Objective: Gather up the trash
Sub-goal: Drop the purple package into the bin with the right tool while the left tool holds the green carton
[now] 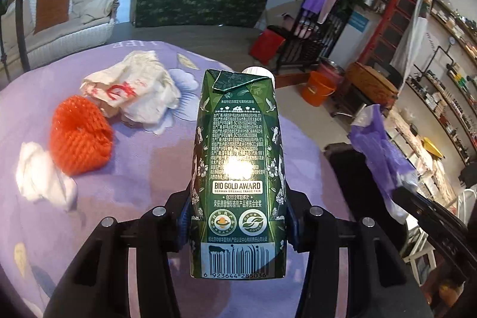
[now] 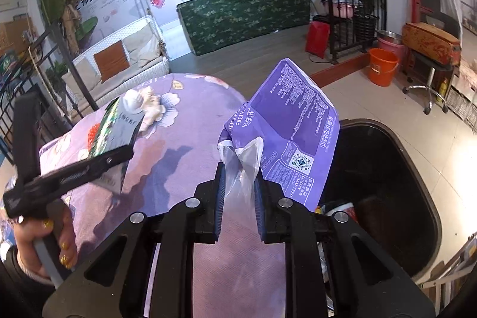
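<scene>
Jaws of the left gripper (image 1: 237, 225) clamped on a green carton (image 1: 238, 169), pads pressing its two narrow sides low down near the barcode end, so the carton stands up and away from the camera with its white cap at the far top. Held clear of the purple flowered tablecloth (image 1: 134, 169), which suggests it is being carried off the table rather than set down. Left wrist view also shows trash still lying on the cloth: a crumpled white paper wrapper with red print (image 1: 134, 91), an orange foam net (image 1: 80, 139) just beside it, a white tissue wad (image 1: 41, 175) touching the net's near side. At right, blurred, the purple bag (image 1: 378, 145) hangs over a dark opening. Right wrist view: right gripper (image 2: 240, 198) has its jaws nearly together, pinching the clear plastic end (image 2: 243, 166) of a purple facial tissue packet (image 2: 292, 133); the packet rises above the fingers and leans toward the black bin (image 2: 417, 169), probably poised for dropping in. Bin stands on the floor against the table edge, lid off; inside, low down, some packaging shows, details too dark to name. Far left, a hand (image 2: 47, 243) grips the other tool's handle, carton aloft over the cloth.
</scene>
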Demonstrator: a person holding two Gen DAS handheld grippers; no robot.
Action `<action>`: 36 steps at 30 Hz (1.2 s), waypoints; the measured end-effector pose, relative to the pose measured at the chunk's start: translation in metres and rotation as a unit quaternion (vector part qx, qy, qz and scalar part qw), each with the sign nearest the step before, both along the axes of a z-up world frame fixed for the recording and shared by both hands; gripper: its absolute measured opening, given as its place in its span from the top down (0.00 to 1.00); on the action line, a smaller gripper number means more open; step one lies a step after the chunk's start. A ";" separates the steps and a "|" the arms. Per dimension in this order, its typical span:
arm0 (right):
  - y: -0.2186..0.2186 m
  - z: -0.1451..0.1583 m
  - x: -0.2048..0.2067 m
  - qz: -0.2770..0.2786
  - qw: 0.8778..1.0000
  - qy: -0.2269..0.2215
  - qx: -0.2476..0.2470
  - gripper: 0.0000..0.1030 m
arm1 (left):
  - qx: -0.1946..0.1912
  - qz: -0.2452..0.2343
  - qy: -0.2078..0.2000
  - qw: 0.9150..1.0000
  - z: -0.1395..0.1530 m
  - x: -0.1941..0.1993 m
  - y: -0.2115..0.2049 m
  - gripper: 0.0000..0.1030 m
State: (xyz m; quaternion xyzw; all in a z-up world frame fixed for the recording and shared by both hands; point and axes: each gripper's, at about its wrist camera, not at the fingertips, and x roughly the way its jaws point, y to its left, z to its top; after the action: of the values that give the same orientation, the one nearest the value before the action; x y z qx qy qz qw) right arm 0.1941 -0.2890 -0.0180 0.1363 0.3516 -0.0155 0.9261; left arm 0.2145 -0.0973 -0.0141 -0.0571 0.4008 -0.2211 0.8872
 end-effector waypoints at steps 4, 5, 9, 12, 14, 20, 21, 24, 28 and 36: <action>-0.023 -0.001 -0.015 -0.020 1.000 0.004 0.017 0.82 | -0.007 -0.023 -0.005 1.000 0.004 -0.015 -0.016 0.54; -0.029 -0.002 -0.018 -0.025 0.999 0.007 0.020 0.82 | -0.009 -0.030 -0.008 0.999 0.006 -0.020 -0.021 0.54; -0.052 -0.011 -0.029 -0.046 0.999 0.021 0.020 0.82 | -0.012 -0.055 -0.016 0.998 0.009 -0.032 -0.036 0.54; -0.070 -0.026 -0.031 -0.054 0.997 0.045 0.041 0.82 | -0.014 -0.076 -0.016 0.997 0.009 -0.038 -0.050 0.54; -0.083 -0.038 -0.032 -0.062 0.994 0.059 0.063 0.82 | -0.016 -0.089 -0.014 0.996 0.009 -0.042 -0.056 0.54; -0.108 -0.083 -0.027 -0.081 0.984 0.108 0.119 0.70 | -0.013 -0.116 -0.011 0.993 0.005 -0.050 -0.078 0.54; -0.112 -0.091 -0.028 -0.089 0.982 0.110 0.126 0.64 | -0.012 -0.119 -0.009 0.993 0.004 -0.051 -0.081 0.54; -0.119 -0.101 -0.031 -0.108 0.978 0.110 0.143 0.37 | -0.009 -0.127 -0.005 0.992 0.000 -0.054 -0.090 0.54; -0.123 -0.096 -0.042 -0.121 0.976 0.094 0.156 0.36 | -0.005 -0.139 0.004 0.990 -0.004 -0.054 -0.102 0.54; -0.138 -0.058 -0.070 -0.178 0.977 0.044 0.107 0.20 | 0.009 -0.201 0.038 0.979 -0.019 -0.053 -0.151 0.54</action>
State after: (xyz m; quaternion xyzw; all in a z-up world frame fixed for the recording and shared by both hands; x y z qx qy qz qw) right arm 0.1244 -0.4266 -0.0762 0.2941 0.3612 -0.1488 0.8723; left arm 0.1612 -0.2484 -0.0327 0.0244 0.4399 -0.3886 0.8092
